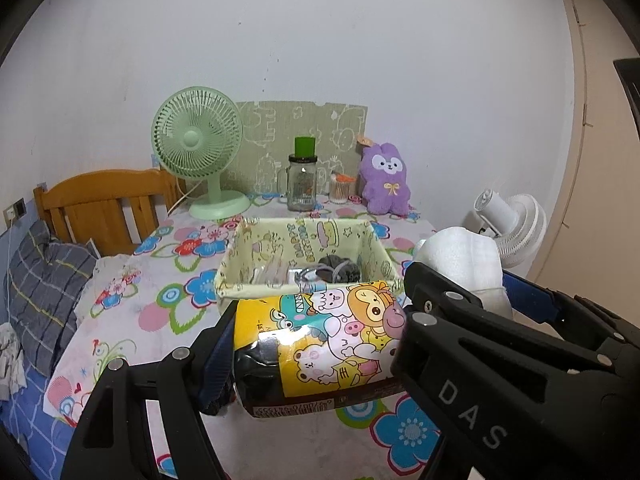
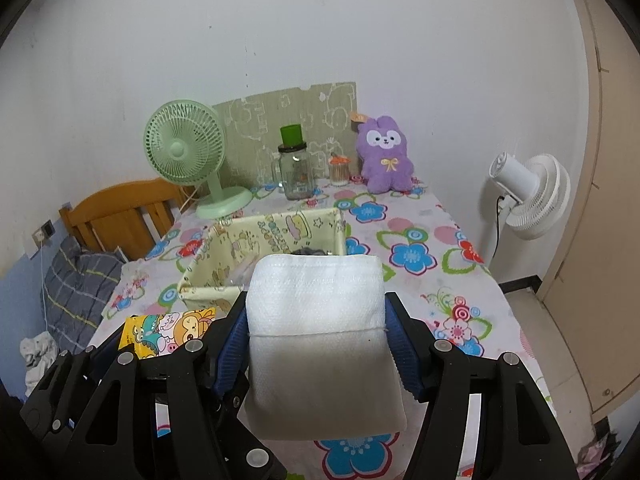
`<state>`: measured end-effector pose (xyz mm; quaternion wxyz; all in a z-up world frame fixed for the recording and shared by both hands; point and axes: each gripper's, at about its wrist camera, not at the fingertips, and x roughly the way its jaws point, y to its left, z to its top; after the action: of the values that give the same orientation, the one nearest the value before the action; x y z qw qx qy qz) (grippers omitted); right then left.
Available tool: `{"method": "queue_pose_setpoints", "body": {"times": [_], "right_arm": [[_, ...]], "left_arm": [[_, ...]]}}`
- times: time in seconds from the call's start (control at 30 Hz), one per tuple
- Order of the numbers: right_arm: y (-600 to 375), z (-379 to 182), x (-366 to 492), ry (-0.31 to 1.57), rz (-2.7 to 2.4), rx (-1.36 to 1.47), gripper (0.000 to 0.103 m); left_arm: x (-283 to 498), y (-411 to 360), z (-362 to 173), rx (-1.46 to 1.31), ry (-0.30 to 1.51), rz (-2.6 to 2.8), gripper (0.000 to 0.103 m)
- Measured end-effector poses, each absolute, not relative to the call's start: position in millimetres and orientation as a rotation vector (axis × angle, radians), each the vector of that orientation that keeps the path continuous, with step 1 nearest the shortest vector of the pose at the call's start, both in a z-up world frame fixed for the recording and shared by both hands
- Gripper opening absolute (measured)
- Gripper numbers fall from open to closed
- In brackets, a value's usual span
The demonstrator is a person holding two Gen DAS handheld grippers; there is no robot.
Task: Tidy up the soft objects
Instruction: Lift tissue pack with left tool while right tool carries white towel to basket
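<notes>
My left gripper (image 1: 316, 344) is shut on a yellow cartoon-print tissue pack (image 1: 320, 340), held above the table just in front of the pale yellow fabric basket (image 1: 236, 280). My right gripper (image 2: 316, 320) is shut on a white folded cloth pad (image 2: 320, 332), held up in front of the same basket (image 2: 200, 276). The pad shows in the left wrist view (image 1: 464, 264) at right, and the tissue pack shows in the right wrist view (image 2: 168, 332) at left. A grey soft item (image 1: 340, 270) and clear wrapping lie inside the basket.
The table has a flowered cloth (image 1: 160, 304). At its back stand a green fan (image 1: 200, 152), a glass jar with a green lid (image 1: 302, 180), a small cotton-swab jar (image 1: 340, 190) and a purple plush rabbit (image 1: 386, 180). A white fan (image 2: 528, 196) stands right; a bed (image 1: 48, 288) is left.
</notes>
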<state>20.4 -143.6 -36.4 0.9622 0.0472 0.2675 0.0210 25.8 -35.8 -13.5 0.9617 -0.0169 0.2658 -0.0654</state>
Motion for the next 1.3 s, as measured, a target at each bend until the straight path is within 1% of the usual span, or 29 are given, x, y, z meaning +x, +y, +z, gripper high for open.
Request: {"method": "queue_pose_setpoints", "body": {"times": [0.57,1.3], "right_arm": [[-138.7,-17.4,37.6,0.513,0.045,0.073,0.067],[-133.1,-22.1,88.9,0.517,0.054,0.035,0.067]], "left_arm": [[43.8,-31.2,0.6,-0.032,0.524,-0.144,0.079],[98.3,-29.9,-4.3,-0.009,0.558,-0.160,0.079]]}}
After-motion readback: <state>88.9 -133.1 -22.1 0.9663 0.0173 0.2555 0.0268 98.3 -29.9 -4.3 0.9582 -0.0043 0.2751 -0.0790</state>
